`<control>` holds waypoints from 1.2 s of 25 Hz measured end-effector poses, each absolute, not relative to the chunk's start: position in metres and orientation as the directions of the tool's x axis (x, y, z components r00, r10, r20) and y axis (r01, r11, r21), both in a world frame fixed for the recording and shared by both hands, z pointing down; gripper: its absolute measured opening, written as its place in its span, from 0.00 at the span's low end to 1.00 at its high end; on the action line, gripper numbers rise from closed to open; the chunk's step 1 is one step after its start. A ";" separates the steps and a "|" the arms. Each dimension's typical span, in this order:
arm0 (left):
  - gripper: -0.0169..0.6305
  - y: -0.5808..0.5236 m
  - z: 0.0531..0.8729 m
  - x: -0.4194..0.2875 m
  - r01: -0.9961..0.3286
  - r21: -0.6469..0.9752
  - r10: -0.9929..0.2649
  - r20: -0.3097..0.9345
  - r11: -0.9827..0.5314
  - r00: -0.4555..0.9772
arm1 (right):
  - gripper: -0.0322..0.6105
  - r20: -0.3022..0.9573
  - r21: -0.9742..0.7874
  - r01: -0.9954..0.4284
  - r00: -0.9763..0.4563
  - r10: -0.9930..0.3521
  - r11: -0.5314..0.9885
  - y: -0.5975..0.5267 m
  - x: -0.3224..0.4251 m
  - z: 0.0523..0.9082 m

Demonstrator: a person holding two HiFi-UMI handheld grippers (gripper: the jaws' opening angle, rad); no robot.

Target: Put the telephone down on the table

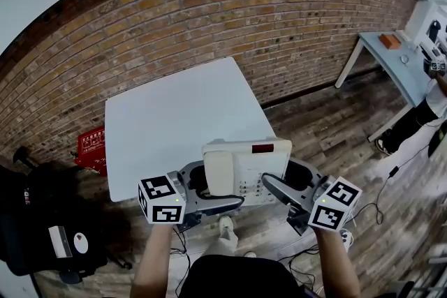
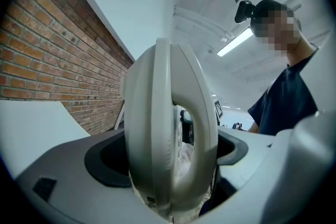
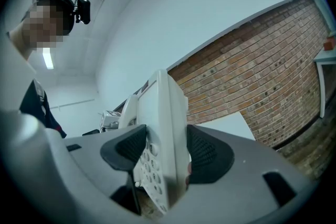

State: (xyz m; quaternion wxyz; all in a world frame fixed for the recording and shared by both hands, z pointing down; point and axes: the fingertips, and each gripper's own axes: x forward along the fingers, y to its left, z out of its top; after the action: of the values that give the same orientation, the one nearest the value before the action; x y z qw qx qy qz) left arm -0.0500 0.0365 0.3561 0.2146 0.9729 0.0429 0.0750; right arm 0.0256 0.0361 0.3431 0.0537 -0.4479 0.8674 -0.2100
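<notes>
Two-handed hold on the telephone (image 1: 246, 165), up off the bench (image 1: 174, 115) and, from the head view, overlapping the bench's near edge toward 5 o'clock. Left tool (image 1: 209, 193) at the telephone's 9 o'clock side, jaws spread wide and clenched across the handset (image 1: 218, 172) and the body under it, dark pads pressed against both faces. Right tool (image 1: 283, 188) at the 3 o'clock side, clamped on the keypad edge, one pad on the button face and the other on the underside. Both bare forearms reaching forward from 6 o'clock, left forearm (image 1: 154, 255) and right forearm (image 1: 336, 263) leaning slightly inward toward each other, marker cubes turned up toward the head. Handset seated in its cradle along the telephone's left side, keypad to its right. Both tools tipped upward, with brick wall and ceiling beyond the jaws.
</notes>
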 end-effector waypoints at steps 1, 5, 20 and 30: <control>0.72 0.031 0.355 -0.051 0.054 0.425 0.117 0.124 -0.904 0.985 | 0.43 0.096 -0.412 -0.756 -0.592 -0.801 0.509 0.031 0.024 0.342; 0.72 0.015 0.354 -0.053 0.070 0.425 0.133 0.120 -0.903 0.984 | 0.43 0.104 -0.409 -0.765 -0.581 -0.807 0.497 0.015 0.023 0.341; 0.72 -0.044 0.366 -0.059 0.100 0.448 0.164 0.105 -0.888 0.981 | 0.43 0.153 -0.409 -0.789 -0.555 -0.817 0.459 -0.042 0.014 0.350; 0.72 -0.066 0.372 -0.055 0.094 0.472 0.163 0.108 -0.877 0.981 | 0.43 0.173 -0.415 -0.790 -0.556 -0.813 0.452 -0.065 0.018 0.355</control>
State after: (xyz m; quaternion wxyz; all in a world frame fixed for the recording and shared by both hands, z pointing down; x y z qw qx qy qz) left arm -0.0551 -0.0661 0.3721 0.2393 0.9660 0.0665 0.0722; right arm 0.0184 -0.0654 0.3550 0.0252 -0.4704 0.8516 -0.2300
